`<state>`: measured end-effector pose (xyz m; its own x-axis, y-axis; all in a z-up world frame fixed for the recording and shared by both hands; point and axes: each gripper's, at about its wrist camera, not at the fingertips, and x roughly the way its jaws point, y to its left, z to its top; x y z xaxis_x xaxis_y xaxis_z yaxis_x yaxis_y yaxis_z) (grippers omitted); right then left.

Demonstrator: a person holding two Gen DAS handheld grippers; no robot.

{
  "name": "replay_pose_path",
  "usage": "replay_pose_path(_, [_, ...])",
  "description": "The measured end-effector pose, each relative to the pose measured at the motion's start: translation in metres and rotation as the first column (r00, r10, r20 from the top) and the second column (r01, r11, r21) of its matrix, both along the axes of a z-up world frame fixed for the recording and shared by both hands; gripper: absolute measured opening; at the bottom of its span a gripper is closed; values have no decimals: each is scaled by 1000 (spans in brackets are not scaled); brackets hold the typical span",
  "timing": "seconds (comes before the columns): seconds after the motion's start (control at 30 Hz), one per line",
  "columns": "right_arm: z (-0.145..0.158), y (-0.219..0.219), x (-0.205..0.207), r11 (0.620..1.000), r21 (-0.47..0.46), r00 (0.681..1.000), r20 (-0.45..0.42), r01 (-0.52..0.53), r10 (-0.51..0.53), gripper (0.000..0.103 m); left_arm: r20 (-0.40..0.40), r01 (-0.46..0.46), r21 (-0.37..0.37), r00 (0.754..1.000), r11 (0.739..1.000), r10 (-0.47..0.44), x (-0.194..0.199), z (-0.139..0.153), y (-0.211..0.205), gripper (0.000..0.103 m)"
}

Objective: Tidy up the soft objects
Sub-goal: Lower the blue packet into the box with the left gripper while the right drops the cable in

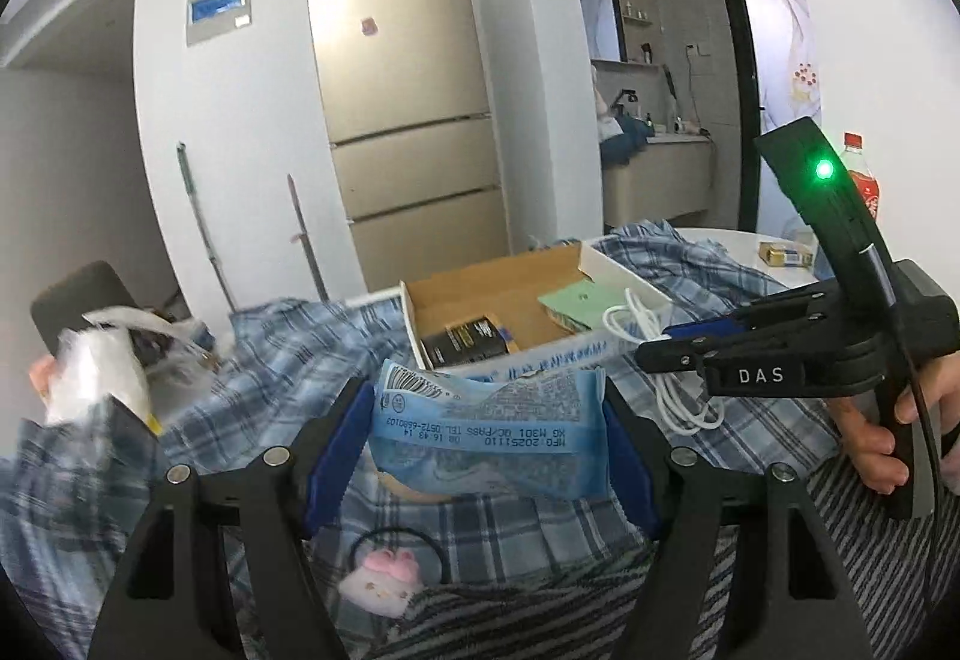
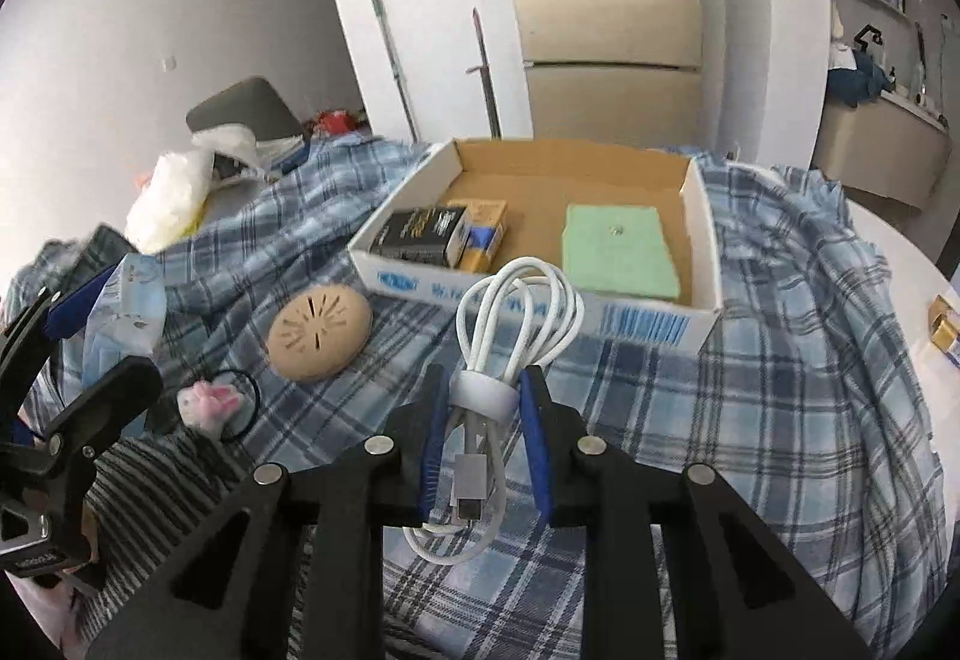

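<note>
We hold a blue packet point(image 1: 486, 432) clamped in our left gripper point(image 1: 486, 444) above the plaid cloth point(image 2: 780, 360). Our right gripper point(image 2: 486, 420) is clamped on a coiled white cable point(image 2: 516, 324), just before the cardboard box point(image 2: 702, 216).

Between the right gripper's fingers point(image 2: 534, 420) sits the coiled cable point(image 2: 516, 324), its loop reaching toward the open box point(image 2: 702, 216) just beyond. In the box, the flat pad point(image 2: 618, 252) lies right of the small cartons point(image 2: 444, 234). Left of those fingers the round puck point(image 2: 318, 336) rests on the plaid cloth point(image 2: 780, 360), the hair tie point(image 2: 210, 402) nearer still. The wrapped packet point(image 1: 486, 420) spans the left gripper's fingers point(image 1: 336, 450).
</note>
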<state>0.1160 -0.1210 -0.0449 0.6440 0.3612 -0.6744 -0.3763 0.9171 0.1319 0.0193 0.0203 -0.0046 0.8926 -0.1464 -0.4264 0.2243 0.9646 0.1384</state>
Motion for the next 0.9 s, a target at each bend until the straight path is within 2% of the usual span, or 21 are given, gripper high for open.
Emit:
replay_pose_path(0.2, [32,-14,-4,998,41,997,63,37,-39,23,30,-30,22,999,999,29,1,26,-15,75])
replay_pose_path(0.4, [68,-20,5,998,-1,987,147,70,-69,23,79,-30,-32,996,999,32,9,63,-25,75])
replay_pose_path(0.5, [86,-22,17,997,-9,982,174,80,-77,23,99,-35,-62,994,997,41,24,84,-34,75])
replay_pose_path(0.67, [102,-25,50,993,34,977,181,109,-113,23,115,-63,-127,990,990,78,64,113,-43,75])
replay_pose_path(0.77, [102,-22,73,991,52,977,165,126,-133,23,113,-101,-135,987,986,117,95,121,-41,75])
replay_pose_path(0.9, [90,-8,102,991,42,984,123,125,-129,23,55,-136,-174,988,975,147,136,116,-30,75])
